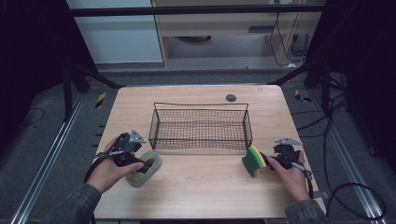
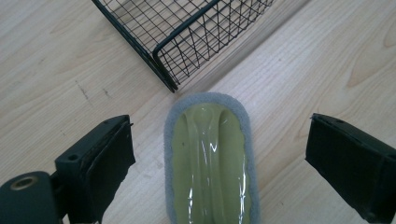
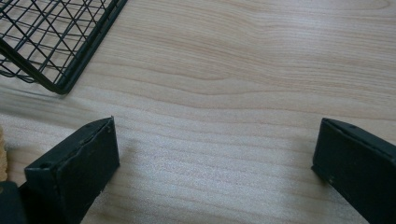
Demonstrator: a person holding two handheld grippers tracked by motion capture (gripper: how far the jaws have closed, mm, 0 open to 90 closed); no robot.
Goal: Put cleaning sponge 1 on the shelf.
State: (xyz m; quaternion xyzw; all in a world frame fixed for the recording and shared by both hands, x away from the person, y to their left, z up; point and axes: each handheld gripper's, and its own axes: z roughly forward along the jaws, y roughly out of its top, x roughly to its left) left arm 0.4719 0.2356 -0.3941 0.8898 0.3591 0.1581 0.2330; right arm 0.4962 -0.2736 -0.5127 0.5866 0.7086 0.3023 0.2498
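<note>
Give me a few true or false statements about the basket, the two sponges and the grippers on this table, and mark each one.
1. The wire basket has nothing in it. True.
2. The left gripper is shut on the grey-edged sponge. False: its jaws stand wide open on either side of the sponge.
3. The grey-edged sponge lies inside the basket. False: it lies on the table, just outside a basket corner.
4. The yellow-green sponge stands on edge beside the right gripper, near the basket's right end. True.
5. The right gripper's jaws are shut. False: in the right gripper view they stand apart over bare wood.
</note>
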